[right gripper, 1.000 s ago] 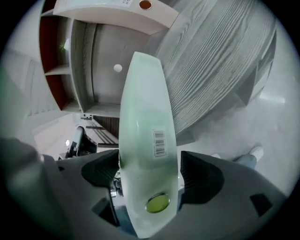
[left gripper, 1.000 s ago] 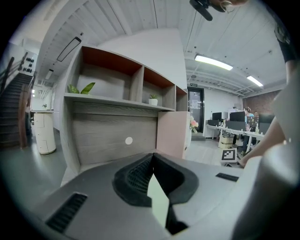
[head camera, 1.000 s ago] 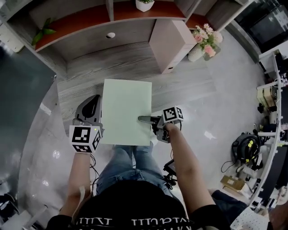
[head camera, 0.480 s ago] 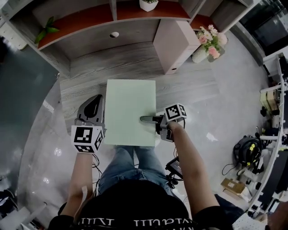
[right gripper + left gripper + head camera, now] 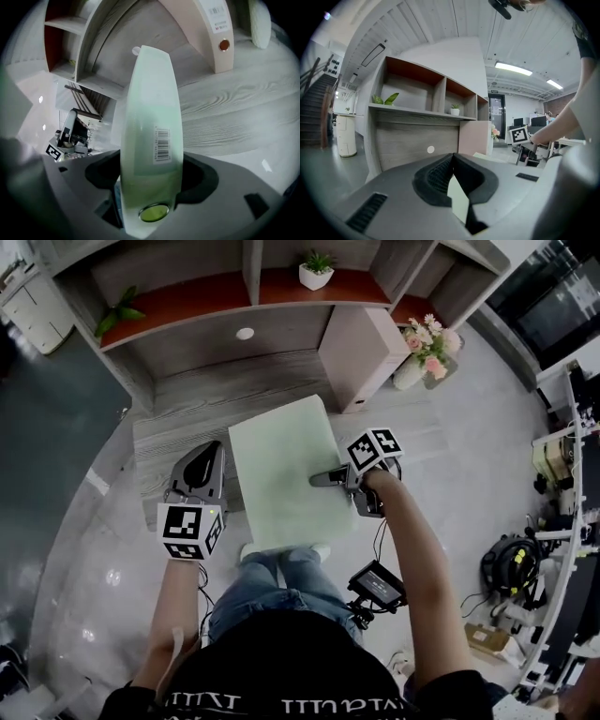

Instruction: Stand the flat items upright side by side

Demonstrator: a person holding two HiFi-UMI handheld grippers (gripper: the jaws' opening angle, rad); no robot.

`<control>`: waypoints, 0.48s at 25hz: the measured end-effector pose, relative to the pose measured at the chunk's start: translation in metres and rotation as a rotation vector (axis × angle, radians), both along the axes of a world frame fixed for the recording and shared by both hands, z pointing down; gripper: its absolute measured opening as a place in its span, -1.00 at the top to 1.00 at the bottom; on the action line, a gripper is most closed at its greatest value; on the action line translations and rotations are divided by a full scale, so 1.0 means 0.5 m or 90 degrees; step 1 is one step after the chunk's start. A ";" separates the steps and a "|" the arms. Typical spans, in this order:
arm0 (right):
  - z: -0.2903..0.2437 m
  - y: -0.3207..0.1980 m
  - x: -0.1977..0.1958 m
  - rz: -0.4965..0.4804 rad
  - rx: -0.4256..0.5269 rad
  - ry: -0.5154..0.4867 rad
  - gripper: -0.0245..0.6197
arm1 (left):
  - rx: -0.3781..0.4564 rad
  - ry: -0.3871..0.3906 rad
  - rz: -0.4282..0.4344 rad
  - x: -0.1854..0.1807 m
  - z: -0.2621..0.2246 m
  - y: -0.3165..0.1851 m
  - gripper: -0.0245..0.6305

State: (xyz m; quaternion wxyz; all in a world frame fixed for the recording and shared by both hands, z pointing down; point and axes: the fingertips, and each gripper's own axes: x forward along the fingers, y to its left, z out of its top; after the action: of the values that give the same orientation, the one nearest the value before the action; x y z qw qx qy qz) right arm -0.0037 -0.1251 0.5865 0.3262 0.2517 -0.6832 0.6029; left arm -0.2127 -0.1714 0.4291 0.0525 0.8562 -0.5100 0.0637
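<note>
A pale green file (image 5: 281, 474) is held tilted above the edge of the grey wood-grain bench (image 5: 187, 399). It is smooth and matte, a flat rectangle with a rounded spine that carries a barcode label and a round green finger hole. The right gripper (image 5: 321, 479) clamps the spine, which fills the gap between its jaws and runs out ahead of them; those jaws have just been closing on it. The left gripper (image 5: 452, 161) sits just beside the file's opposite edge, its jaws drawn together with a thin pale sliver in the seam. Ahead of the right gripper a pink box (image 5: 361, 343) stands upright.
</note>
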 end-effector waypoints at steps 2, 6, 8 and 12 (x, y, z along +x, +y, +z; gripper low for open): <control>-0.016 -0.015 0.013 -0.021 0.008 0.035 -0.20 | 0.007 0.002 -0.001 -0.011 -0.007 -0.001 0.89; -0.051 -0.040 0.048 -0.064 0.028 0.114 -0.20 | 0.017 0.001 0.000 -0.033 -0.016 0.002 0.89; -0.070 -0.050 0.067 -0.083 0.038 0.157 -0.20 | 0.022 0.001 0.000 -0.042 -0.022 0.003 0.89; -0.111 -0.074 0.107 -0.122 0.069 0.256 -0.20 | 0.038 0.005 0.005 -0.044 -0.046 -0.001 0.89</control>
State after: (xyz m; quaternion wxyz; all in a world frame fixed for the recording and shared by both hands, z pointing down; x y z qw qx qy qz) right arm 0.0496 -0.1621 0.5311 0.4976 0.3182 -0.6563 0.4695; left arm -0.2349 -0.1720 0.4063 0.0289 0.8597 -0.5081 0.0452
